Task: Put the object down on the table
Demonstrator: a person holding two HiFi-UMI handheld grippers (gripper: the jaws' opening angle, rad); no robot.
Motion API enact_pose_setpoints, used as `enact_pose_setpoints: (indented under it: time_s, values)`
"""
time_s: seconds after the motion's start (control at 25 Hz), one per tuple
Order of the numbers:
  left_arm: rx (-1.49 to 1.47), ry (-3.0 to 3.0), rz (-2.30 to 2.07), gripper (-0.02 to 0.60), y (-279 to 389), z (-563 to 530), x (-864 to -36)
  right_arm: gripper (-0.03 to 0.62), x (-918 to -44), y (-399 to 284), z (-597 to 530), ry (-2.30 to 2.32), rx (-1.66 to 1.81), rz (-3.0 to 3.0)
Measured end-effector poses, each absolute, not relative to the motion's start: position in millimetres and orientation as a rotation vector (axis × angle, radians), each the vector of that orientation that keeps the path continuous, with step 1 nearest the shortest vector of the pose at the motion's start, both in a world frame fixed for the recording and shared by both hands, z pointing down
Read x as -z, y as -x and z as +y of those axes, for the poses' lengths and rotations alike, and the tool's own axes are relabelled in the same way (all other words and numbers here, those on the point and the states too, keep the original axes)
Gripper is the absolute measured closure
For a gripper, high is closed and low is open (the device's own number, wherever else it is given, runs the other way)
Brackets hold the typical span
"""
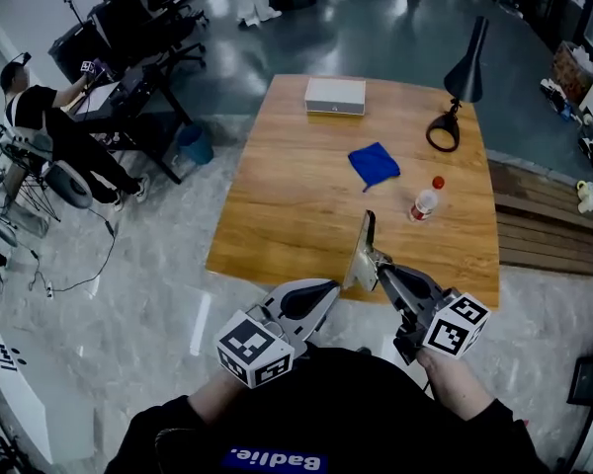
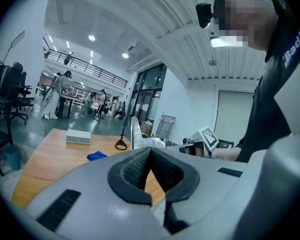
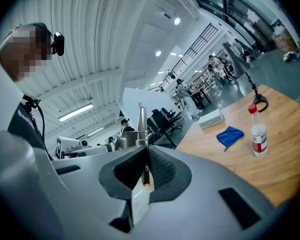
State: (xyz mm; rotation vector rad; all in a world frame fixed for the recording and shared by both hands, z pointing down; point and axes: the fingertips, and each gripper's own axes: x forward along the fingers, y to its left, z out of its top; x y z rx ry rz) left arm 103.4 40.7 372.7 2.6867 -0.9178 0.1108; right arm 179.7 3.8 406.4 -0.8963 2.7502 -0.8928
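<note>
My right gripper [image 1: 377, 264] is shut on a thin flat metal tool [image 1: 361, 253], which stands upright over the near edge of the wooden table [image 1: 296, 215]. In the right gripper view the tool [image 3: 142, 122] shows edge-on, pinched between the dark pads of that gripper [image 3: 145, 153]. My left gripper [image 1: 331, 288] hovers just left of it, shut with nothing in it. In the left gripper view the pads [image 2: 134, 169] meet at the tips of the left gripper [image 2: 150, 150], and the metal tool [image 2: 135, 132] rises beyond them.
On the table lie a blue cloth [image 1: 374, 164], a red-capped bottle [image 1: 425, 202], a white box [image 1: 335, 96] at the far edge and a black desk lamp [image 1: 462, 85] at the far right. A seated person [image 1: 40, 117] and office chairs [image 1: 128, 28] are off to the left.
</note>
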Motion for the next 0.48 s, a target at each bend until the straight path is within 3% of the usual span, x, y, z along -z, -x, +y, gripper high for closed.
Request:
enact_pose_setpoints:
  time_s: [0.48]
  values:
    - [-0.078, -2.687, -0.886, 0.577, -50, -24, -387, 0.582, -436, -143, -54, 1.045, 0.893, 2.800]
